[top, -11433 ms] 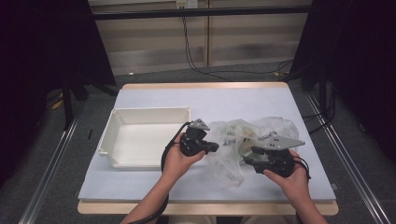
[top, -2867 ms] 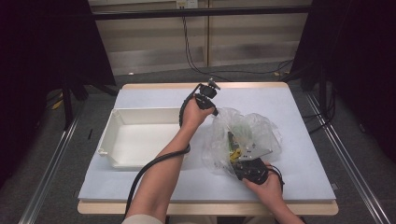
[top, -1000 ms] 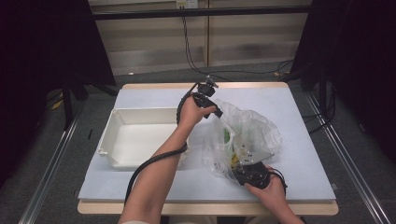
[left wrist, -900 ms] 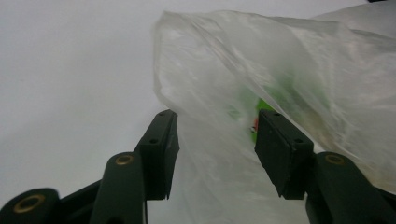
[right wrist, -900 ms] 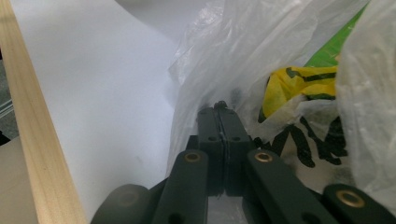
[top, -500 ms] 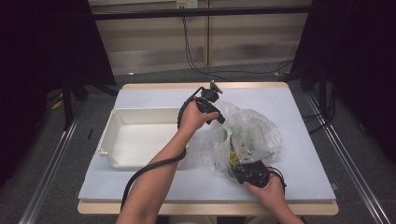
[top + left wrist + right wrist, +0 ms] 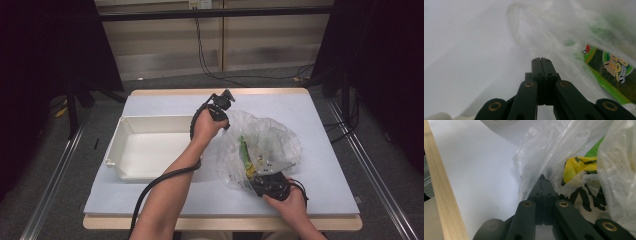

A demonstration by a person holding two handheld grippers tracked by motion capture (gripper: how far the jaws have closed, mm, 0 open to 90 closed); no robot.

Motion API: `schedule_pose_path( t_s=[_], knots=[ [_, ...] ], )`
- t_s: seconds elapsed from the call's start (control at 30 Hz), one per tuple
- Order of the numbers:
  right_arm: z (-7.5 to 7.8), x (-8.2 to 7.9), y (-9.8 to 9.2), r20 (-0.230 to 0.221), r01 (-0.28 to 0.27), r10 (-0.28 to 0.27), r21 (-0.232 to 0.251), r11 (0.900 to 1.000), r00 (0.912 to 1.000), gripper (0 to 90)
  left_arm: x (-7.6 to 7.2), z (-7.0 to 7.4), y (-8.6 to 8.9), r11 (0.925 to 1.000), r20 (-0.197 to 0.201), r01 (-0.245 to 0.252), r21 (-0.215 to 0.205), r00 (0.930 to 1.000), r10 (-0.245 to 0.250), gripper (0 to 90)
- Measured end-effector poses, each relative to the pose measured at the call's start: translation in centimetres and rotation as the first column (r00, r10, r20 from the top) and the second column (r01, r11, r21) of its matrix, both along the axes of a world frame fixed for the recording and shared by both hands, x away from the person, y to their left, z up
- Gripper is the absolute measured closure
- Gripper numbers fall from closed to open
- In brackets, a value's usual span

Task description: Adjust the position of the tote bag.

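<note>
**Clear bag of snack packets on the table**

A crumpled, transparent plastic bag (image 7: 265,150) bulges upright on the table's right half, just beside the white tray. Inside it stand a green packet (image 7: 614,72) and a yellow, black-lettered packet (image 7: 579,173), pressed against the film.

High view looks down; both tongs views sit close on the bag (image 7: 260,150) (shared).
</note>
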State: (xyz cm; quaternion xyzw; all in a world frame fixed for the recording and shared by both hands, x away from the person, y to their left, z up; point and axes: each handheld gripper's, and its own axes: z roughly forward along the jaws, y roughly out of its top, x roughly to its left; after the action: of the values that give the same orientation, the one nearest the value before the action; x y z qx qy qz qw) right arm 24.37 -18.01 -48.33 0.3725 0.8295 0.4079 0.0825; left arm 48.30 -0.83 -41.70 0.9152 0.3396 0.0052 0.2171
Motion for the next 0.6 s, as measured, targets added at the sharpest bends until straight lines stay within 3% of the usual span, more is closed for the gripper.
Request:
schedule_pose_path(
  t_s=[0.27, 0.4, 0.5, 0.53, 0.6],
  knots=[
    [0.1, -0.1, -0.2, -0.004, 0.007, -0.007, -0.012, 1.000, 1.0000, 90.0, 0.1, -0.1, 0.7, 0.9998, 0.013, -0.010, 0.019, 0.9999, 0.009, 90.0],
    [0.2, -0.1, -0.3, -0.004, 0.015, -0.015, -0.009, 1.000, 0.9999, 88.2, 0.0, -0.1, 0.9, 0.9986, -0.012, -0.005, -0.053, 0.9999, 0.004, 89.8],
    [0.3, -0.1, -0.4, 0.005, 0.022, -0.022, -0.007, 1.000, 0.9997, 86.3, -0.3, 0.2, 1.1, 0.9950, -0.015, -0.011, -0.099, 0.9998, 0.010, 80.1],
    [0.4, 0.0, -0.4, 0.012, 0.025, -0.024, -0.010, 1.000, 0.9996, 85.5, -0.3, 0.5, 1.2, 0.9953, -0.021, 0.003, -0.097, 0.9998, -0.005, 77.9],
    [0.5, 0.0, -0.5, 0.009, 0.029, -0.029, -0.010, 1.000, 0.9995, 84.7, -0.5, 0.8, 1.3, 0.9902, -0.031, 0.002, -0.139, 0.9995, -0.006, 73.9]
  ],
)
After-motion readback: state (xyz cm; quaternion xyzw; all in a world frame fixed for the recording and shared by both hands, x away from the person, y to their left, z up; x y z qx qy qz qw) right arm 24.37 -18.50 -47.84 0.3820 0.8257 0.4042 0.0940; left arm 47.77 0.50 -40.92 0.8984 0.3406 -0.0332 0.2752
